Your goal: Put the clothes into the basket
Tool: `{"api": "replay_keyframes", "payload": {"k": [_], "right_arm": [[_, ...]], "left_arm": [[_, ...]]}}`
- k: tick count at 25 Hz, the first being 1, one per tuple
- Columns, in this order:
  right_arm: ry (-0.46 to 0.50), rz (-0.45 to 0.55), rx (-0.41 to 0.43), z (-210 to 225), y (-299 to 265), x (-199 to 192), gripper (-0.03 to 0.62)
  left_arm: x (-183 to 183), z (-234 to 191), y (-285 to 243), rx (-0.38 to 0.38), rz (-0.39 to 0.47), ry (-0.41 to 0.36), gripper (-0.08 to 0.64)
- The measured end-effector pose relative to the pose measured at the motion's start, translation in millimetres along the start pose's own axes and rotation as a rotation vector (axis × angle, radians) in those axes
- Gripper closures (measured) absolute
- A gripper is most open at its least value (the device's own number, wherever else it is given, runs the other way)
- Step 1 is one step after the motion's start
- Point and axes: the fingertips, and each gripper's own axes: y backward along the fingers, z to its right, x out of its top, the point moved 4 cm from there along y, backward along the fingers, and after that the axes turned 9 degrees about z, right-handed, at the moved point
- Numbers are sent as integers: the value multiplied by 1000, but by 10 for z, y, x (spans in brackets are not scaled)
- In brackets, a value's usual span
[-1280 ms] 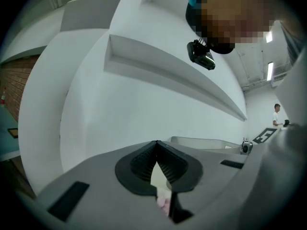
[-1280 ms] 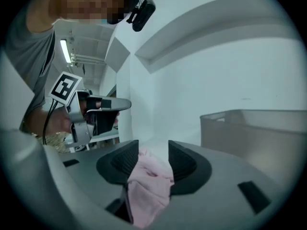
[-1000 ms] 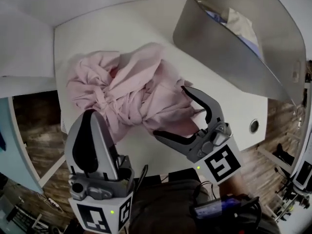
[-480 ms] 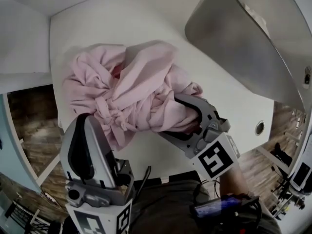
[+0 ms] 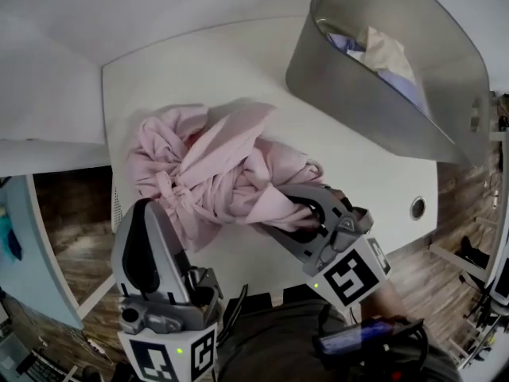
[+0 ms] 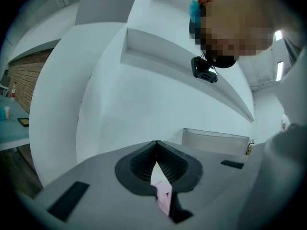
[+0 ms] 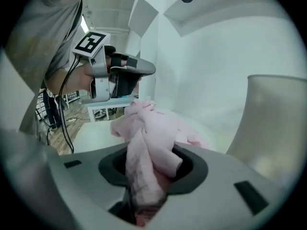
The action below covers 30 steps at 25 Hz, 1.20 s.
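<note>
Nearest, the left tongs [image 5: 145, 207] hang closed and level over the near edge of the table [image 5: 238, 62], only a sliver of pink showing in their slit, so they lend no help. Just beyond, the right tongs [image 5: 270, 208] have just been closing and pinch one fold at the near right of the pink cloth [image 5: 207, 173], which lies heaped mid-table. With so small a bite the fold may slip free, or the heap may trail and catch on the rim of the basket [image 5: 358, 102] at the far right.

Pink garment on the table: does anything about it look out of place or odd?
The pink garment lies crumpled on the white table, outside the grey basket; nothing else stands out.
</note>
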Motion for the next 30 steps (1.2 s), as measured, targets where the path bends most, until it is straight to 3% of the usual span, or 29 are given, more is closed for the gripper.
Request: {"api": "replay_keyframes", "payload": {"k": [6, 21, 30], "right_arm": [[33, 56, -38, 60, 240, 406, 468], [98, 175, -185, 240, 773, 1164, 485], [108, 368, -335, 787, 1379, 1963, 485]], "left_arm": [[195, 135, 57, -4, -12, -39, 551], [862, 333, 186, -15, 85, -89, 551], [1272, 701, 39, -63, 166, -86, 551]]}}
